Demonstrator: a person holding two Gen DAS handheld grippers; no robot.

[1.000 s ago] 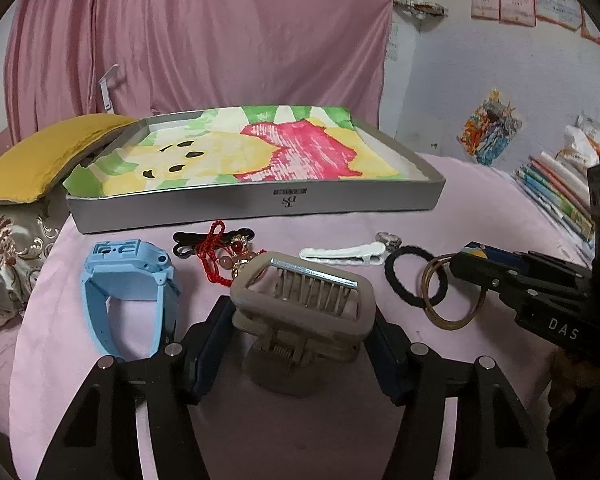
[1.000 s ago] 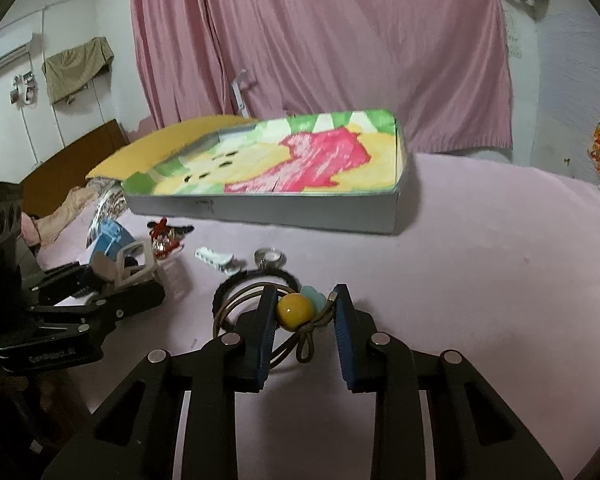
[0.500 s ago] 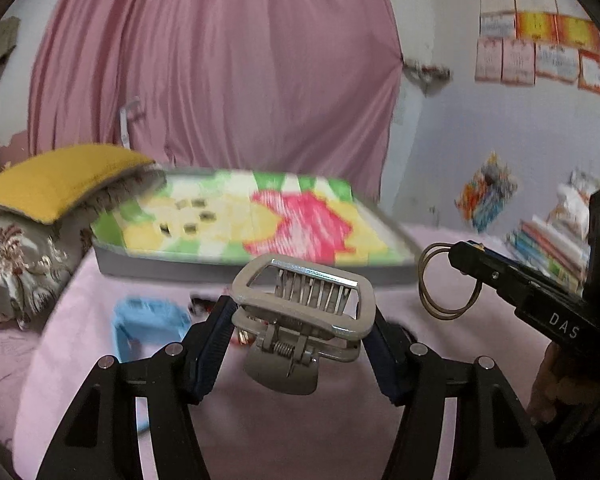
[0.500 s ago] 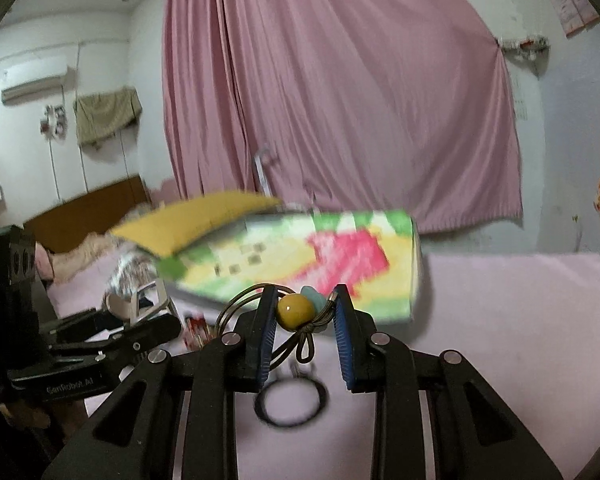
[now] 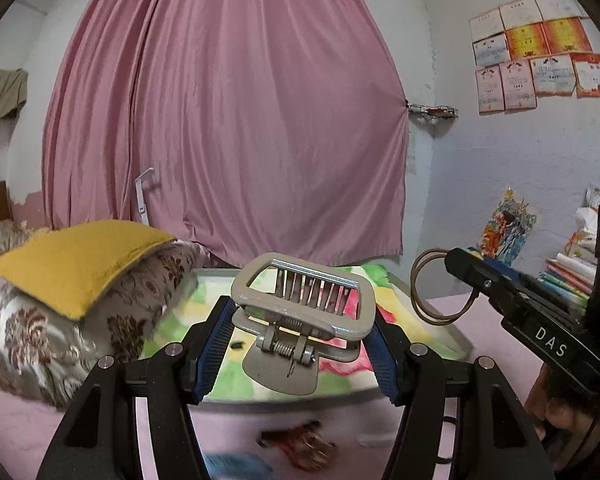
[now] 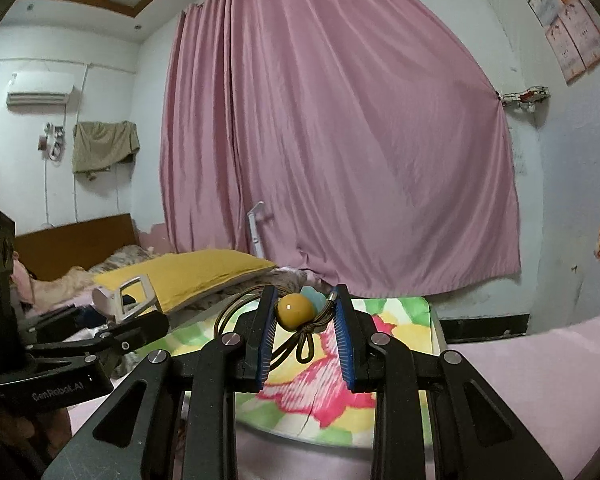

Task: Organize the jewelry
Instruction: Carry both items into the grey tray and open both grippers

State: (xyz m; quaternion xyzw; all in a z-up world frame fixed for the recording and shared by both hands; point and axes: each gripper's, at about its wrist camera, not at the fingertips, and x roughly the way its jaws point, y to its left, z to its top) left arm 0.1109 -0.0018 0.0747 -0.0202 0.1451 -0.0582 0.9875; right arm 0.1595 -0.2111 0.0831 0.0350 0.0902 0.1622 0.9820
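So left claw (image 5: 300, 344) is clamped on the beige hair clip (image 5: 304, 304), right claw (image 6: 304, 320) pinches a hair tie (image 6: 296, 310) by its yellow bead, both mid-frame above the colourful tray (image 5: 420, 324). Looks like the carry step; next is lowering and letting go. Red jewelry (image 5: 300, 442) at bottom centre is blurred.

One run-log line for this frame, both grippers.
left gripper: shut on hair claw clip | right gripper: shut on beaded hair tie | both above tray
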